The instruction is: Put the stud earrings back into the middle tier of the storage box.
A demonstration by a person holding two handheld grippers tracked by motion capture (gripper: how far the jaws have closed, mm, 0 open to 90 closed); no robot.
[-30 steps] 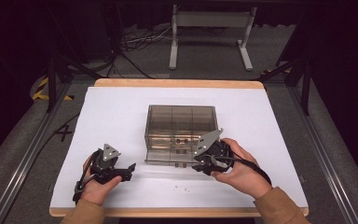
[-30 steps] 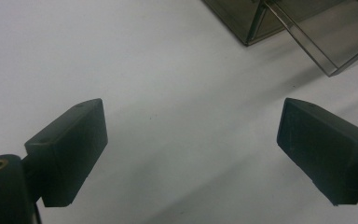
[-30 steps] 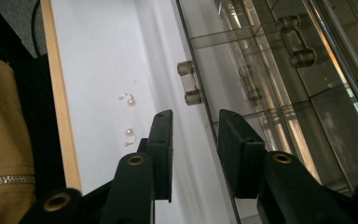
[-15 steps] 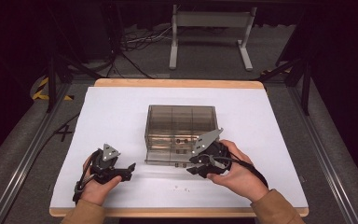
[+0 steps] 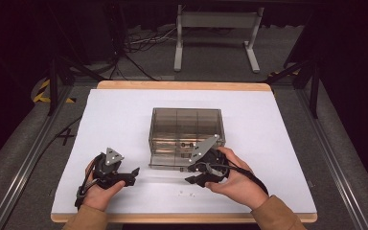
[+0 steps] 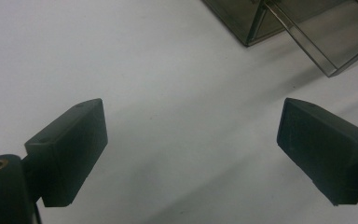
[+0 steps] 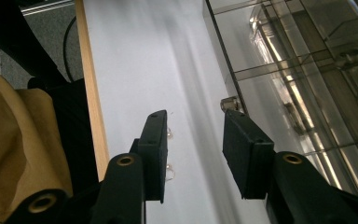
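While both hands sit low in the high view, the scene reads from near to far like this:

Near edge: the desk [image 5: 124, 115] has a wooden rim along the bottom of the frame, and tan sleeves come in below it.

Small parts: two tiny pale bits [image 5: 186, 193] lie on the white surface at lower centre, just below the right gripper; in the right gripper view they shine beside the left-hand finger [image 7: 169, 154], and what they are is too small to tell.

Left gripper: the left gripper [image 5: 130, 173] rests at lower left of the frame, held in the left hand [image 5: 98, 191]. Its fingers [image 6: 74, 149] stand wide apart with only bare white surface between them.

Right gripper: the right gripper [image 5: 195, 175] lies at lower centre in the right hand [image 5: 235, 182], just in front of the box. Its fingers [image 7: 244, 154] are parted to a narrow gap and hold nothing.

Box: the smoky clear plastic organizer box [image 5: 186, 132] stands mid-frame on the desk, divided into compartments. A small metal piece [image 7: 229, 103] shows at its near edge, just past the right-hand fingertip; whether it touches cannot be told.

Inside the box: small dark items [image 5: 188, 143] sit in a near compartment.

Far: the floor [image 5: 211, 76] beyond the desk carries cables and a grey stand [image 5: 215, 28].
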